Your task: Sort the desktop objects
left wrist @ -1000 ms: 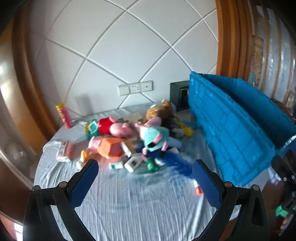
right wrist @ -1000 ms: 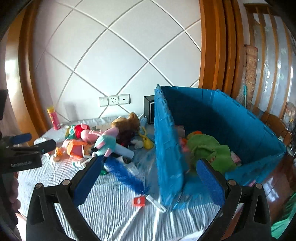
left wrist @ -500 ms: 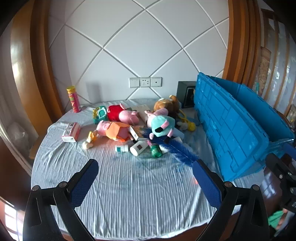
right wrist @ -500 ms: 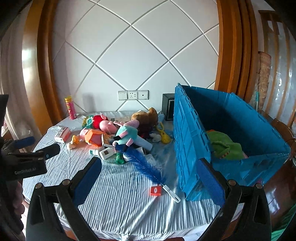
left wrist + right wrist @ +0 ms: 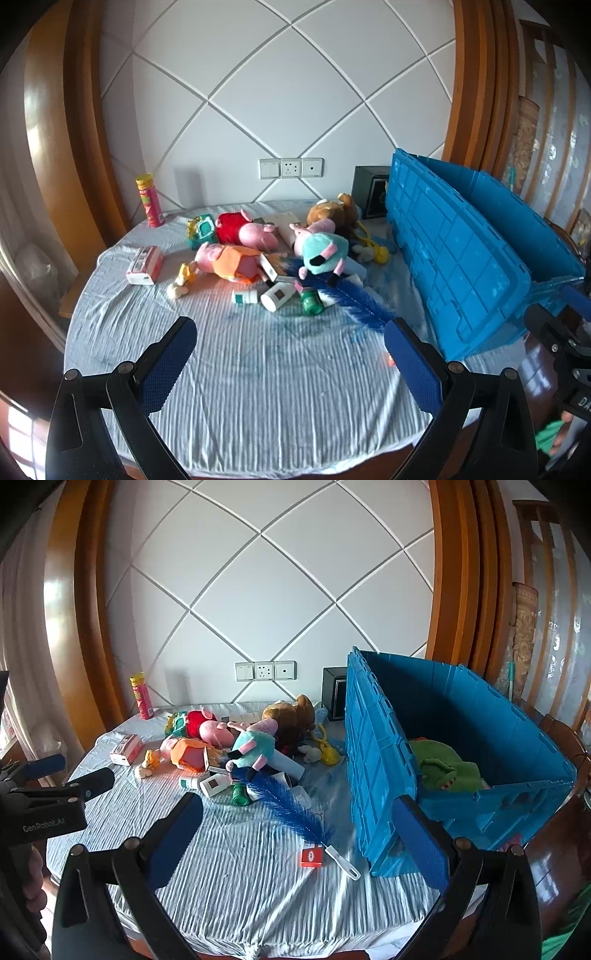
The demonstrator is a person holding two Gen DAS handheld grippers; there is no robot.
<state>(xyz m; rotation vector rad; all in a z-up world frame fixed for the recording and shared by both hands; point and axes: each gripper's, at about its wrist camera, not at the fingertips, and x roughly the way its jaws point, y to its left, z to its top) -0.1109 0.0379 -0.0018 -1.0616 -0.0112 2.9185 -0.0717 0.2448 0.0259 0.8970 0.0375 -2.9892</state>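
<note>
Both grippers have drawn back from the toy pile since a second ago, so more of the striped cloth on the surface (image 5: 258, 387) now shows in front of them. The left gripper (image 5: 288, 354) hangs above the near part of the cloth with its jaws wide apart and nothing between them. The right gripper (image 5: 299, 830) hovers likewise, jaws spread and empty, with the blue crate (image 5: 373, 760) standing behind its right finger.

The pile lies in the middle of the surface: a teal plush (image 5: 325, 253) sits on top, a red-dressed pig plush (image 5: 243, 232) and an orange-dressed pig plush (image 5: 229, 260) lie to its left, and a brown bear plush (image 5: 332, 214) lies behind. A blue feather duster (image 5: 288, 805) runs from under the teal plush toward the crate, its white handle pointing at the near edge, just beside a small red box (image 5: 311, 856). A green bottle (image 5: 310, 301) and white bottles (image 5: 279, 295) lie at the front of the pile. A pink box (image 5: 144, 264) lies apart on the left, and a pink tube (image 5: 149, 201) stands upright near the wall. Inside the crate rests a green plush (image 5: 443, 764).
</note>
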